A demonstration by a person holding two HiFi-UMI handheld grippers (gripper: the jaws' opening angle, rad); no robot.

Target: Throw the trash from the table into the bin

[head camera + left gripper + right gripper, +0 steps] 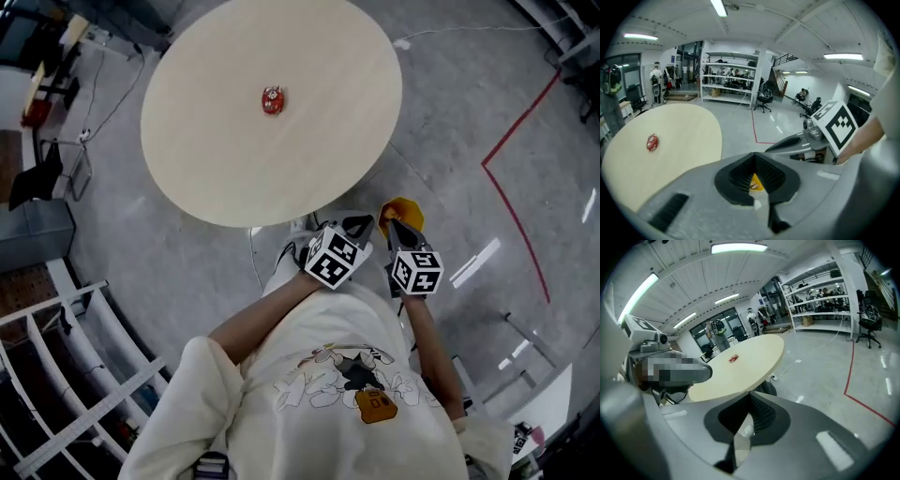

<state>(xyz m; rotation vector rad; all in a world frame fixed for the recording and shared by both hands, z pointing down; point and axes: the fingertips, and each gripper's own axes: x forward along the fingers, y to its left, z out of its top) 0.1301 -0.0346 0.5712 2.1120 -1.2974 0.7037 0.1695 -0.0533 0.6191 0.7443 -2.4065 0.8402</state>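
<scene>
Pale round table fills the head view, with the red trash at its middle. The left gripper and right gripper are well short of it. Left gripper view: jaws together, empty. Right gripper view: likewise. I'd say pickup hasn't begun. Next, one gripper must reach out and open over the trash.

We get open floor right of the table. The tabletop carries only a red wrapper. Left side is blocked: white rack near, chairs far. Near edge is tight: left gripper and right gripper side by side, yellow wrapper at their tips.
</scene>
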